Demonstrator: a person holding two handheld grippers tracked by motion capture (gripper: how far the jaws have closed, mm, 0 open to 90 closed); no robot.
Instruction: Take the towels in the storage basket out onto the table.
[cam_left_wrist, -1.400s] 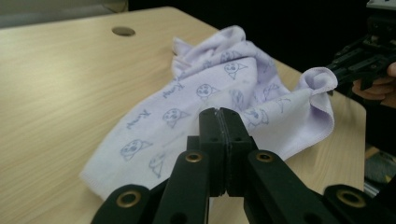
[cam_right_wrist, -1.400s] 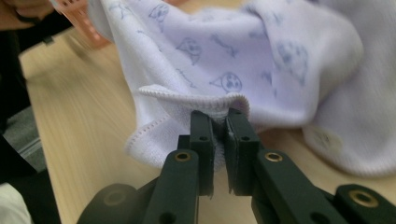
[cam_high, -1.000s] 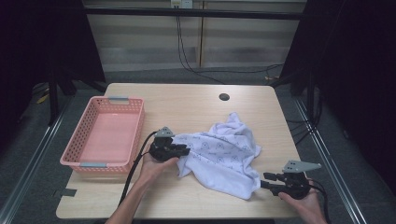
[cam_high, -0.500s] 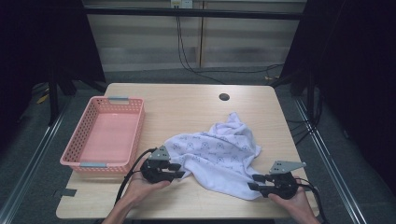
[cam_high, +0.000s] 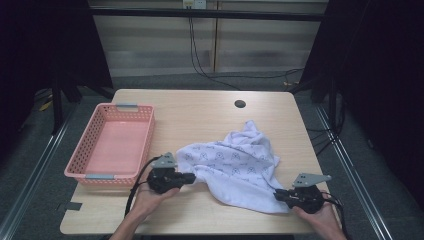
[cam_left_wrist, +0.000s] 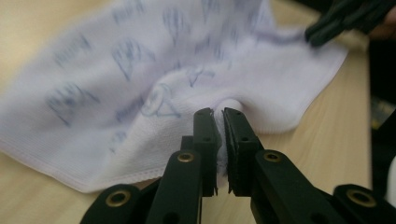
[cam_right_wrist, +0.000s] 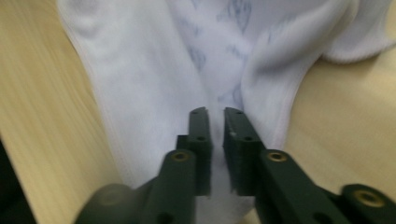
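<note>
Lying rumpled on the table right of the pink basket: white towel. Pinching its near corners, jaws just closing on cloth: left gripper, right gripper.

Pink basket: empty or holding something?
Empty. The high view shows the bare floor of the basket; the towel lies beside it on the table.

Both forearms enter from six o'clock in the high view, the left gripper pointing toward three o'clock and the right gripper toward nine o'clock, each with jaws that have just been closing and now pinch the white towel edge between them.
</note>
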